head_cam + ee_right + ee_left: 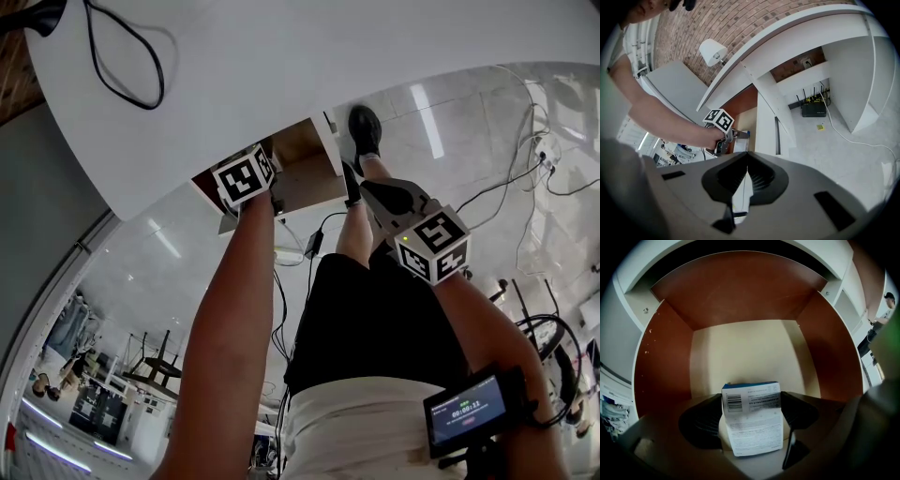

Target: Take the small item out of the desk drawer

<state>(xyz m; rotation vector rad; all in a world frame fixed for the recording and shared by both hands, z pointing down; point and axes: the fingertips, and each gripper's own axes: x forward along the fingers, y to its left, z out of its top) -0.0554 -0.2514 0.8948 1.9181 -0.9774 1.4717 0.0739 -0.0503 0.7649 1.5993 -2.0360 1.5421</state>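
A small white box with a blue end and a barcode (752, 420) stands between the pads of my left gripper (752, 416), which is shut on it. That gripper sits inside the open desk drawer (745, 350), over its beige bottom and between its brown walls. In the head view the left gripper (270, 195) is at the drawer (305, 178) under the white desk top (281, 66). My right gripper (367, 192) hangs just right of the drawer front, shut with nothing in it. Its own view shows the right gripper (746, 176) with its pads meeting, and the left gripper (723, 127) at the drawer (743, 105).
A black cable (122, 56) lies on the desk top. Under the desk are the white drawer unit's side (766, 126), a black router (813, 110) and cables on the floor (843, 136). The person's legs and shoe (364, 127) are below the drawer. A brick wall (740, 23) stands behind.
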